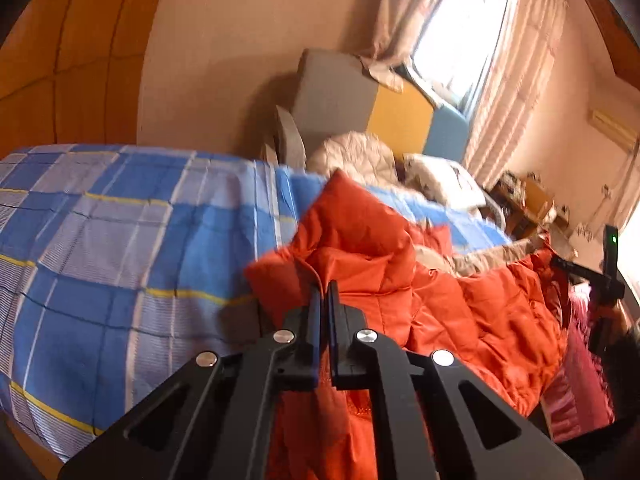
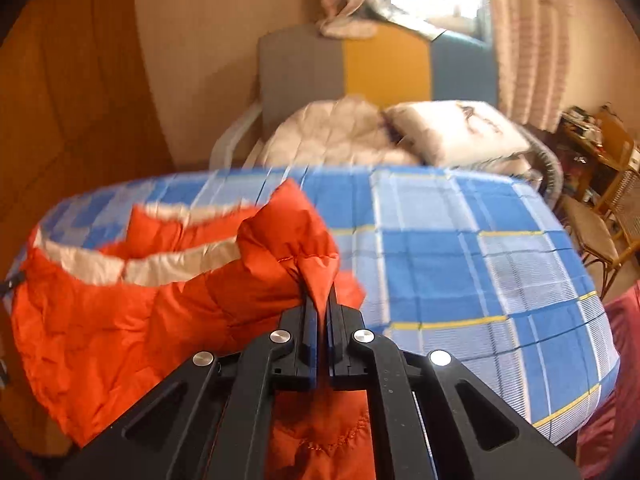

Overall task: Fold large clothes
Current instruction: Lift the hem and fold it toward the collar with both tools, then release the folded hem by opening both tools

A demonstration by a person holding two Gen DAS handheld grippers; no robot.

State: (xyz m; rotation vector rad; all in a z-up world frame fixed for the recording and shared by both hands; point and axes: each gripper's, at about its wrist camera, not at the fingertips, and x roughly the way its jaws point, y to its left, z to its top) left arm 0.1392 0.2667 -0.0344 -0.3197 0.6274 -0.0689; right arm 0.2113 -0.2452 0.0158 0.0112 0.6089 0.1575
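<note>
An orange quilted puffer jacket (image 1: 472, 300) with a pale lining is held up over a bed with a blue checked sheet (image 1: 112, 248). My left gripper (image 1: 325, 286) is shut on a fold of the orange jacket. My right gripper (image 2: 320, 294) is shut on another fold of the same jacket (image 2: 132, 308), whose pale lining (image 2: 160, 266) shows at its open edge. The right gripper also shows at the far right of the left wrist view (image 1: 600, 276). The jacket hangs bunched between the two grippers, partly off the front of the bed (image 2: 460, 264).
A white quilt (image 2: 332, 136) and a pillow (image 2: 456, 132) lie at the bed's far end before a grey, yellow and blue headboard (image 2: 380, 64). A wooden wardrobe (image 2: 72, 92) stands at left. A wicker chair (image 2: 600, 236) and cluttered table (image 2: 588, 136) stand at right. Pink fabric (image 1: 576, 384) lies at lower right.
</note>
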